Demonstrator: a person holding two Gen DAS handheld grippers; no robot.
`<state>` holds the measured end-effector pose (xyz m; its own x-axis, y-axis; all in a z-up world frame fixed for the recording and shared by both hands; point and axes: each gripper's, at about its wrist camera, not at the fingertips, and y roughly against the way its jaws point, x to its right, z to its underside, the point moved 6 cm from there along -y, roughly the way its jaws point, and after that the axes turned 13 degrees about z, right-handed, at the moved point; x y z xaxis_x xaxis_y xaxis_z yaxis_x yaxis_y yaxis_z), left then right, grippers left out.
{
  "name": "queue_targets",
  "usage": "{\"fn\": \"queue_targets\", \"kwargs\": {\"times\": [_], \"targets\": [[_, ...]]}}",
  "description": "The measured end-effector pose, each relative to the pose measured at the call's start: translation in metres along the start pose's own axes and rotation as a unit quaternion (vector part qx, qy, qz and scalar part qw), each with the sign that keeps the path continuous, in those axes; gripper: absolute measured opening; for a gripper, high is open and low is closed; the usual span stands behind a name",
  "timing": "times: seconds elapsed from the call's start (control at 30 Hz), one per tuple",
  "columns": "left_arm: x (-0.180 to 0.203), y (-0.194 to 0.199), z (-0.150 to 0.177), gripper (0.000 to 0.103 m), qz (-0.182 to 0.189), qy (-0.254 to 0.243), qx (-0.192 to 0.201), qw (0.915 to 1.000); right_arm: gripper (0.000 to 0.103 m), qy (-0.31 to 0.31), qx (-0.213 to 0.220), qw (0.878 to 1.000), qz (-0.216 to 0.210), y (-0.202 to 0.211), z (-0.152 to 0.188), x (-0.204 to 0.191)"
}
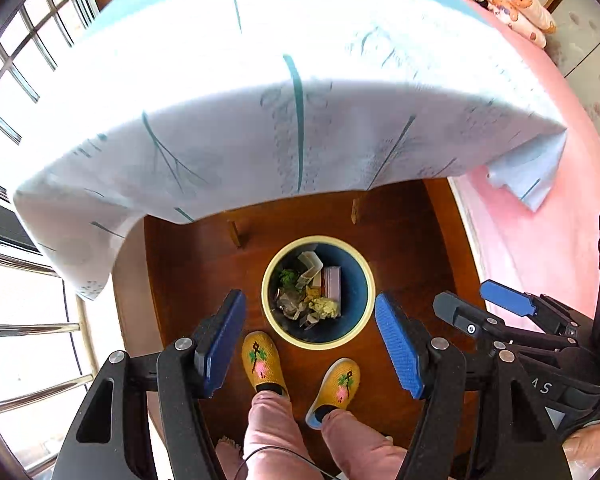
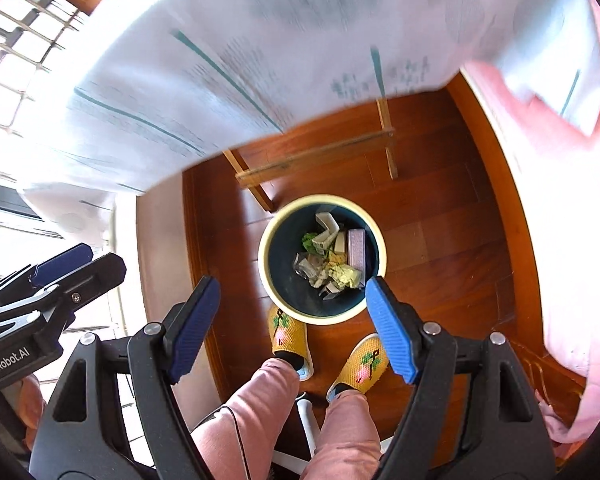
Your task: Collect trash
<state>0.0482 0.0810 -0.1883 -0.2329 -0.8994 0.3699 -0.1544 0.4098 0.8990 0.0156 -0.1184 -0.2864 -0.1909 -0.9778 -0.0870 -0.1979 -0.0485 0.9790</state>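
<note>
Left wrist view looked steeply down between two spread blue fingers, their pads ribbed rubber on black angular arms, with nothing between them: the left gripper was released and empty. Beyond the fingertips, in the gap between them and slightly closer to the right-hand pad, stood the trash bin, a round bucket with a pale cream rim and a dark blue inner wall. The trash lay in its bottom: crumpled yellowish paper, a green leafy scrap, bent white card, a flat pinkish box and some clear wrapping (the smaller bits were too jumbled to name). Nearer than the bin, between the finger bases, were two yellow knitted slippers with a flower pattern and pink trouser legs. The floor was glossy reddish-brown wood planks. Past the bin hung a soft white tablecloth printed with thin teal stems, draped over the table edge, and to the right spread a fuzzy pink cover. From the right wrist, the right gripper also stood wide apart and empty, its right pad overlapping the bin's rim in the picture, well above it; the bin sat just beyond and between the tips, and pale wooden table legs showed farther off.
</note>
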Motion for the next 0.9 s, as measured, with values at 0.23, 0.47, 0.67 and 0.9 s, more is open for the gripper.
{"fn": "queue_targets", "kwargs": {"times": [0.23, 0.47, 0.67, 0.9], "targets": [[0.016, 0.070, -0.007, 0.068, -0.004, 0.000, 0.039, 0.9992, 0.073, 0.025, 0.030, 0.999, -0.002, 0.069, -0.013, -0.011], [0.039, 0.137, -0.019, 0.068, -0.018, -0.006, 0.087, 0.9960, 0.074, 0.046, 0.072, 0.996, -0.004, 0.140, -0.028, -0.019], [0.055, 0.186, -0.035, 0.068, -0.033, -0.009, 0.134, 0.9903, 0.074, 0.063, 0.115, 0.991, -0.010, 0.199, -0.048, -0.025], [0.062, 0.211, -0.043, 0.068, -0.054, 0.004, 0.167, 0.9845, 0.074, 0.070, 0.160, 0.985, -0.007, 0.256, -0.061, -0.035]]}}
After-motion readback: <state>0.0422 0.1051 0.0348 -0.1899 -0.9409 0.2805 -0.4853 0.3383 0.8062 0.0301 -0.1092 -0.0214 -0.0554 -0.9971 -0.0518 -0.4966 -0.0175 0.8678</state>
